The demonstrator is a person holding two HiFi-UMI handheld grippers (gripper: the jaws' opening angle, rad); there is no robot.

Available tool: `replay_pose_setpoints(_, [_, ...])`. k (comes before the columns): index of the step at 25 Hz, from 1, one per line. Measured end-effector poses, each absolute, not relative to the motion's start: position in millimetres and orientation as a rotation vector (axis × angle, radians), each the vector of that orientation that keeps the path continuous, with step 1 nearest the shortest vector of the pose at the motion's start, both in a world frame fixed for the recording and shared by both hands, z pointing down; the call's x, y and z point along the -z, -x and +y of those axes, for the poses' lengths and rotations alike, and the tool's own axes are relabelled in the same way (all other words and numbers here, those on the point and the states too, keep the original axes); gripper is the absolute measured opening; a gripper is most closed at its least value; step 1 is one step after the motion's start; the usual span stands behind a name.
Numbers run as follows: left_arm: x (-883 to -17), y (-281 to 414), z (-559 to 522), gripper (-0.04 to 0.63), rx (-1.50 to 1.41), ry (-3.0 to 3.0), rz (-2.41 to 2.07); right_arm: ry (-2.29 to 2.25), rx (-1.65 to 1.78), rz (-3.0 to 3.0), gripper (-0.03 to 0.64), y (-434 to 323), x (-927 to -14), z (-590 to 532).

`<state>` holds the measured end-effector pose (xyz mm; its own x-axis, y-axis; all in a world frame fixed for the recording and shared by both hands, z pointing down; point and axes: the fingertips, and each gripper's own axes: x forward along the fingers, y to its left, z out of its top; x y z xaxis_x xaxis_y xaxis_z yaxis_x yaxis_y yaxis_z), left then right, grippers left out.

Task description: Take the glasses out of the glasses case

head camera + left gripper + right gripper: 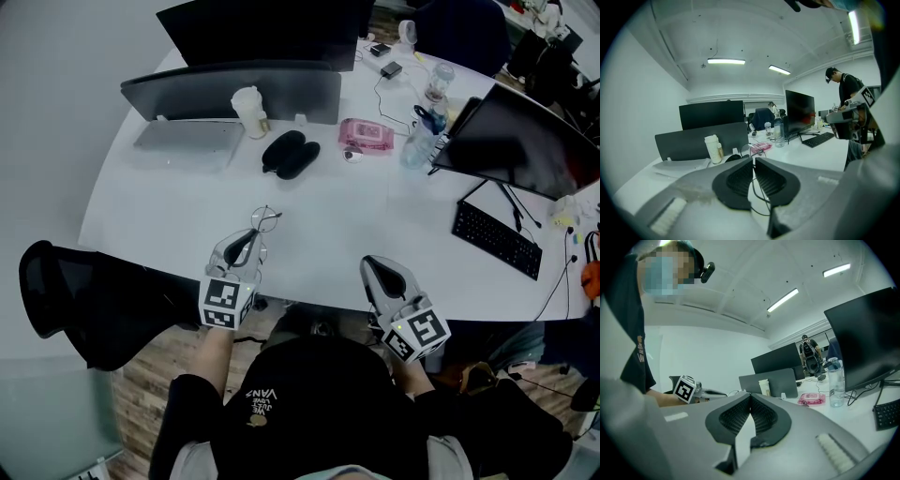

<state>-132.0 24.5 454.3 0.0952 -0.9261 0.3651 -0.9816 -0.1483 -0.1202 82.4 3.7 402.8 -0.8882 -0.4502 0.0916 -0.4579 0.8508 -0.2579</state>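
The thin wire-framed glasses [265, 220] hang just above the white desk [319, 225] near its front edge. My left gripper [253, 235] is shut on them. In the left gripper view the jaws of the left gripper [753, 159] pinch the frame, and the glasses' wire [759, 196] loops down below the pads. The black glasses case [291, 154] lies open farther back on the desk and shows as a dark shape, the case [733, 158], beyond the jaws. My right gripper [379, 267] is at the desk's front edge, and the right gripper [750, 394] is shut with nothing in it.
Behind the case stand a grey laptop [187, 141], a dark monitor [267, 28], a pale cup [249, 111] and a pink wipes pack [366, 136]. A water bottle [418, 145], a second monitor [525, 141] and a keyboard [497, 239] are on the right. A black chair [84, 300] is at left.
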Motion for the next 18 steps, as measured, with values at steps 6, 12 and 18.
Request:
replay_pose_setpoints(6, [-453.7, 126.1, 46.0, 0.018, -0.518, -2.188, -1.955, -0.696, -0.436, -2.996, 0.002, -79.1, -406.9, 11.9])
replay_pose_setpoints(12, [-455.5, 120.3, 62.2, 0.018, -0.490, -2.167, -1.965, -0.684, -0.442, -2.992, 0.002, -79.8, -410.7, 13.3])
replay_pose_setpoints(18, [-457.2, 119.6, 72.5, 0.018, -0.481, -2.150, -1.966, -0.675, -0.431, -2.979, 0.002, -75.9, -419.6, 15.2])
